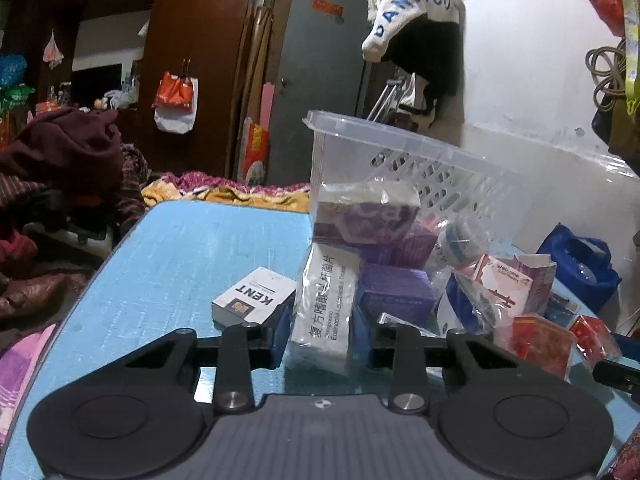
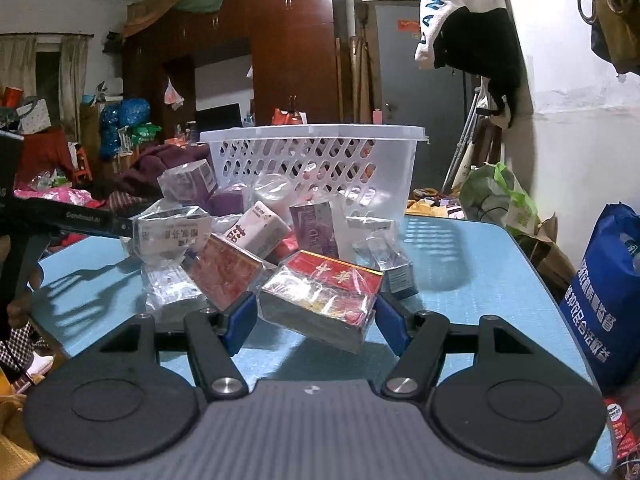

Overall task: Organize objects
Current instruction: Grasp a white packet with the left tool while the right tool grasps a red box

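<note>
Left gripper (image 1: 322, 334): clamped on a bagged white medicine box (image 1: 324, 304) — in front of the basket (image 1: 420, 160).
Right gripper (image 2: 316, 316): gripping a wrapped red carton (image 2: 320, 300) — lifted, tilted, before the basket (image 2: 316, 160).
KENT pack (image 1: 252, 298): on the blue table (image 1: 180, 256), left of the basket.

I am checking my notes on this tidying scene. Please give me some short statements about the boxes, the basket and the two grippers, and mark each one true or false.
1. The left gripper is closed on a white medicine box wrapped in clear plastic. True.
2. The right gripper has a red box between its fingers. True.
3. The KENT pack lies inside the basket. False: it lies on the blue table, beside the pile.
4. The basket is dark wicker. False: it is clear perforated plastic.
5. The basket stands behind the pile of boxes. True.
</note>
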